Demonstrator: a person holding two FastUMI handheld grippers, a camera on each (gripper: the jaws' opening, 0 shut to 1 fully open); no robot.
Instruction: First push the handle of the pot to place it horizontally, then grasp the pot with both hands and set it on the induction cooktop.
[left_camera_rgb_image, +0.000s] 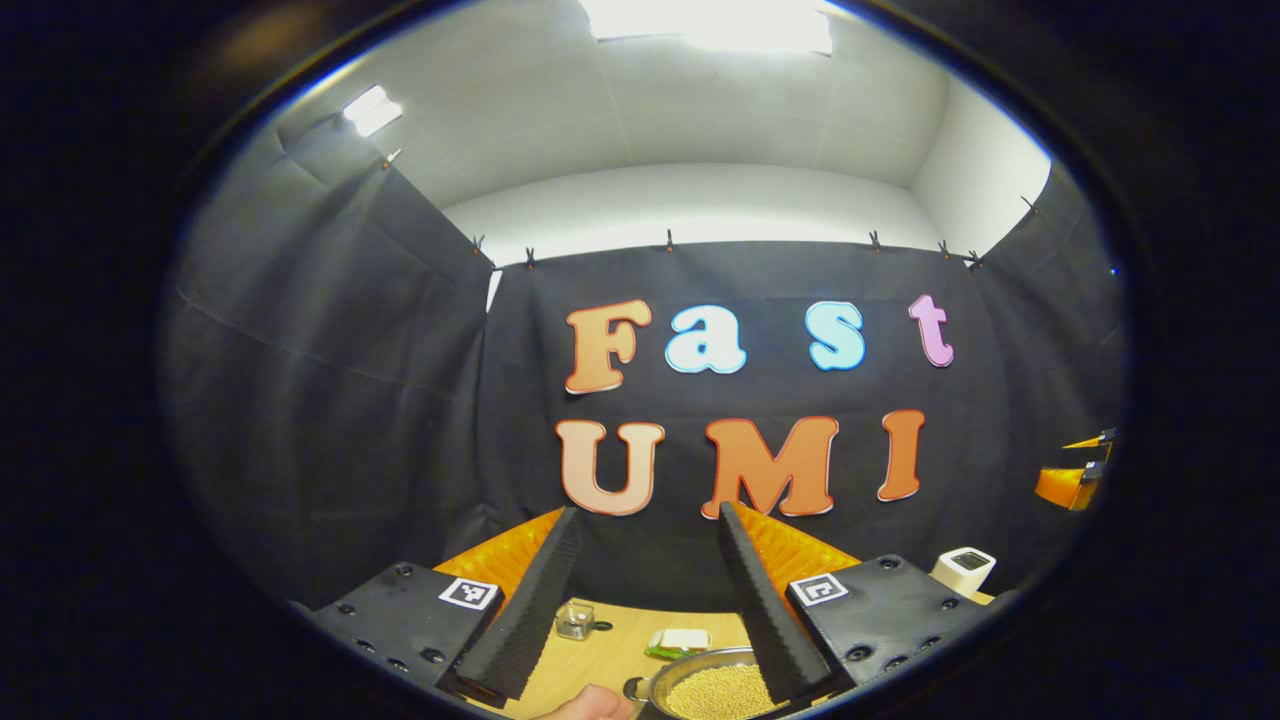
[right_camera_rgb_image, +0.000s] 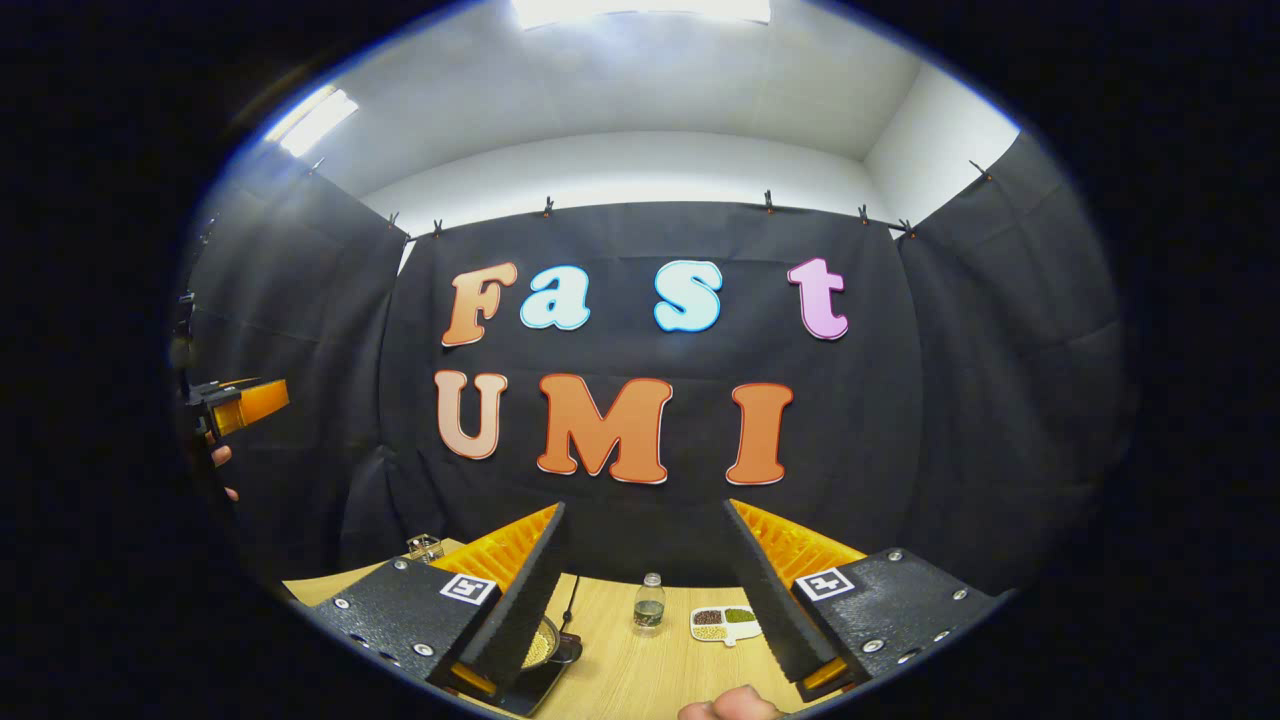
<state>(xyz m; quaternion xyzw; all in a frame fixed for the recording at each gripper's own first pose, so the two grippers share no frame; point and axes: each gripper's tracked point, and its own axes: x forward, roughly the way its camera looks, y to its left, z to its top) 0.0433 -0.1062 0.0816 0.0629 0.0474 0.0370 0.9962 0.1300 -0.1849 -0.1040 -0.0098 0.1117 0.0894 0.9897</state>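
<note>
Pot (left_camera_rgb_image: 715, 685) full of yellow grains sits on the worktop (left_camera_rgb_image: 600, 655), low under the left gripper (left_camera_rgb_image: 645, 600). No handle push yet, I'd say. Both grippers are raised, aimed level at the wall, likely staging. Left fingers wide, empty. Right gripper (right_camera_rgb_image: 645, 590) fingers wide too, bottle (right_camera_rgb_image: 649, 604) beyond the pot.

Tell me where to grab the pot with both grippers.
Take the pot by its rim on opposite sides, one gripper each, coming from above. It sits open-topped and full of yellow grains, so an even two-sided hold should keep it level. Its handle is barely visible, so I can't judge that.
</note>
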